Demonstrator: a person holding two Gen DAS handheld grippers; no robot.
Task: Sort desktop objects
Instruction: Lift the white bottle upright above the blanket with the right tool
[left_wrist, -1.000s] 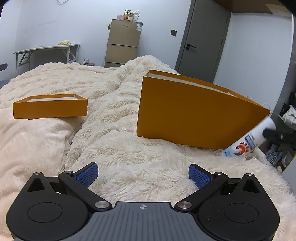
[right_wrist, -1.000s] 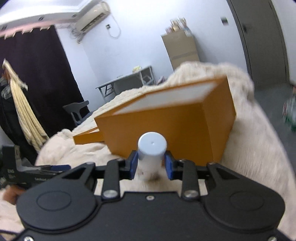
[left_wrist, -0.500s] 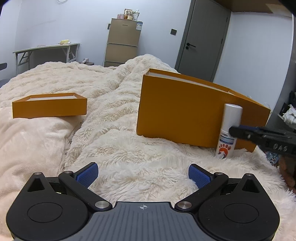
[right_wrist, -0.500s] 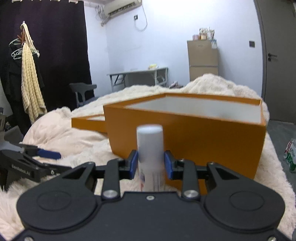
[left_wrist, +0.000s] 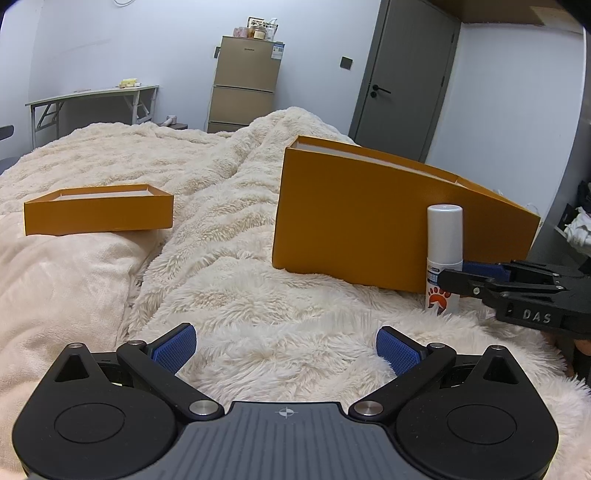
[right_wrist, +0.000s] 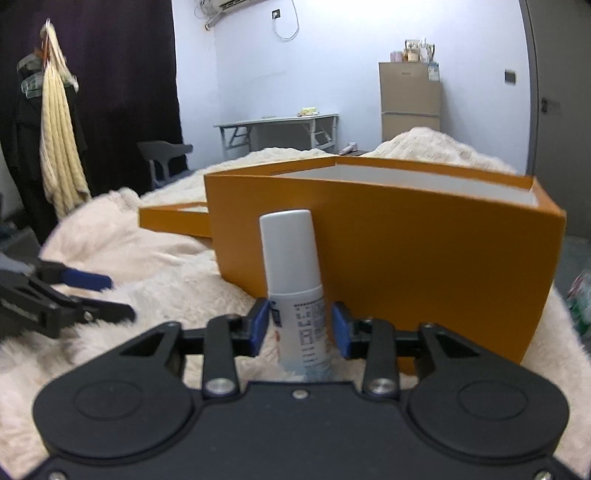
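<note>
A white spray bottle (right_wrist: 295, 291) with an orange paw print stands upright on the fluffy blanket, against the near wall of the open orange box (right_wrist: 424, 258). My right gripper (right_wrist: 300, 326) brackets its lower half with small gaps on both sides, so it is open. In the left wrist view the bottle (left_wrist: 444, 254) stands at the box's (left_wrist: 369, 229) right end, with the right gripper (left_wrist: 480, 277) reaching in from the right. My left gripper (left_wrist: 284, 345) is wide open and empty over the blanket.
The orange box lid (left_wrist: 98, 214) lies on a pillow at the left. The cream blanket (left_wrist: 258, 295) covers the whole bed. A folding table (left_wrist: 92, 99), a cabinet (left_wrist: 243, 85) and a grey door (left_wrist: 402, 81) stand behind. The bed edge drops off at right.
The right gripper swung the tilted bottle upright, set it on the blanket by the box, and has opened slightly off it. The left gripper has not moved.
</note>
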